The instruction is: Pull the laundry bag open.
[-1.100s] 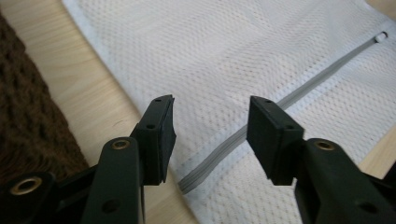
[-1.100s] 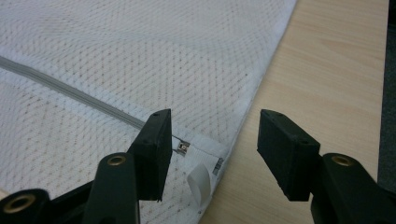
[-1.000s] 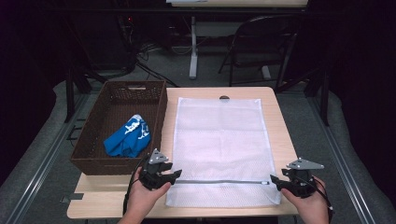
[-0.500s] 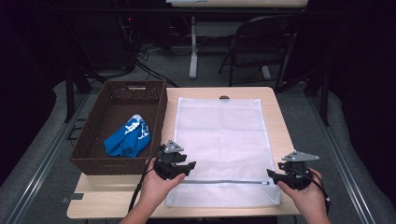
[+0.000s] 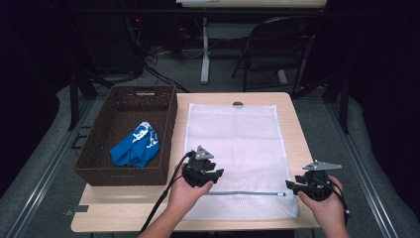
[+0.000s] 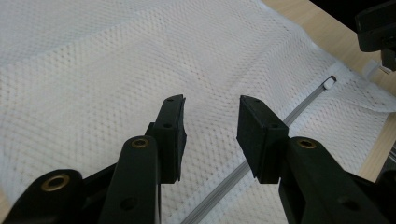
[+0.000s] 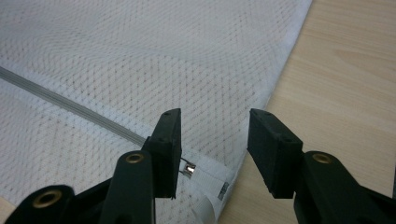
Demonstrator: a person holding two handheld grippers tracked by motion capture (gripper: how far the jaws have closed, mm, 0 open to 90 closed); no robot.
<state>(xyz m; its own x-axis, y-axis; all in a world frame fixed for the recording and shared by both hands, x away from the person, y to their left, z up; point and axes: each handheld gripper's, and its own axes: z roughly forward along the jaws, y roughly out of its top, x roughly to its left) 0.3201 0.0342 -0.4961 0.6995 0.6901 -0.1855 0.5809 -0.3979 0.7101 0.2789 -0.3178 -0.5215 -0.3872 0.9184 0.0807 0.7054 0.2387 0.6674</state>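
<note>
1. Our right gripper (image 5: 292, 187) sits at the near right of the table (image 5: 292, 114), jaws apart and empty, straddling the bag's (image 5: 237, 148) corner. The zip pull (image 7: 188, 170) lies just beside its left jaw, not between the two. If we close here, we would likely pinch mesh or the end tab rather than the pull.
2. Our left gripper (image 5: 217, 173) hovers over the bag just beyond the zip (image 5: 242, 193), jaws also apart, holding nothing. If we clamp too shallow, the thin mesh could slip out; if we pull, the flat bag may slide or bunch.
3. The bag lies flat in the table's middle, zip at the near edge.
4. Farther left, the basket (image 5: 99, 171) holds a blue cloth (image 5: 134, 148). A wide left swing could knock its wall.
</note>
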